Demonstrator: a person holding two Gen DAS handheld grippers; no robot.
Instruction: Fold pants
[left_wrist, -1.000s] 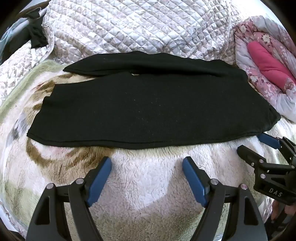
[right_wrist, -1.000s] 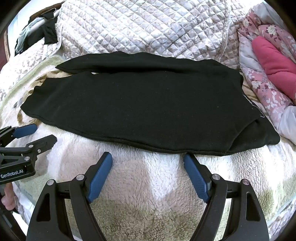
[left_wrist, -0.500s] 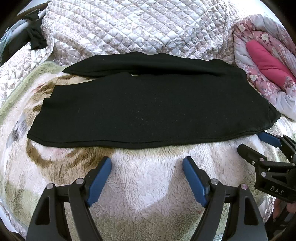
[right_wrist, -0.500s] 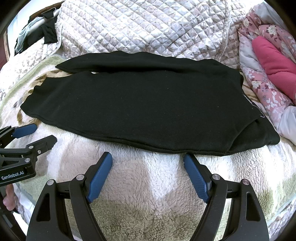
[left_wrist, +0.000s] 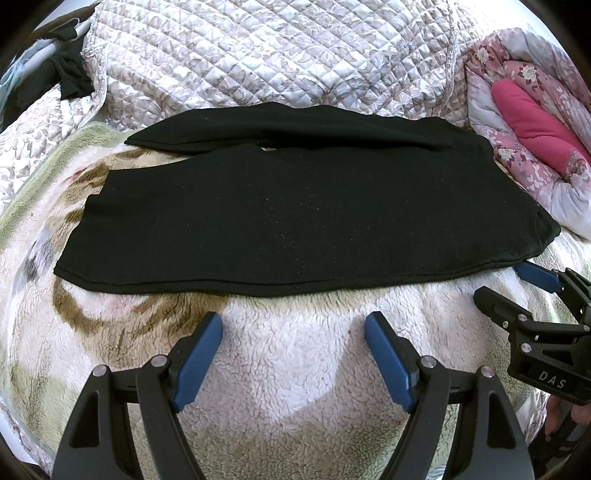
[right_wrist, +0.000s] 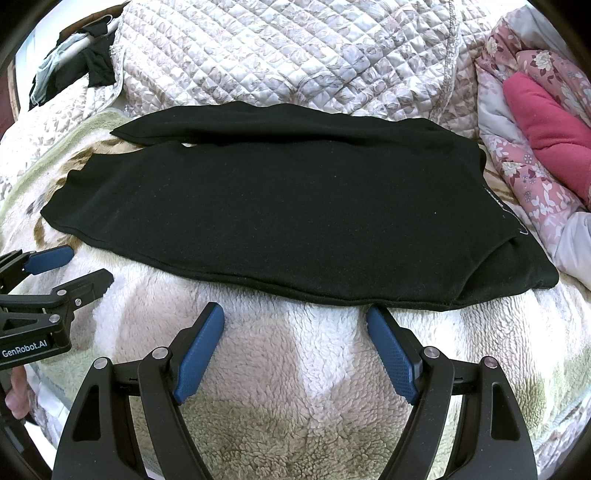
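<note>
Both grippers, left gripper (left_wrist: 293, 328) and right gripper (right_wrist: 295, 325), are held open short of the black pants (left_wrist: 295, 218), whose near hem must next be gripped for folding.

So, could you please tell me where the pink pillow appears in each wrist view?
Left wrist: pink pillow at upper right, nestled in the floral quilt.
Right wrist: pink pillow at the right edge, partly cut off.
Shared landmark: the black pants spread across the middle of both.
</note>
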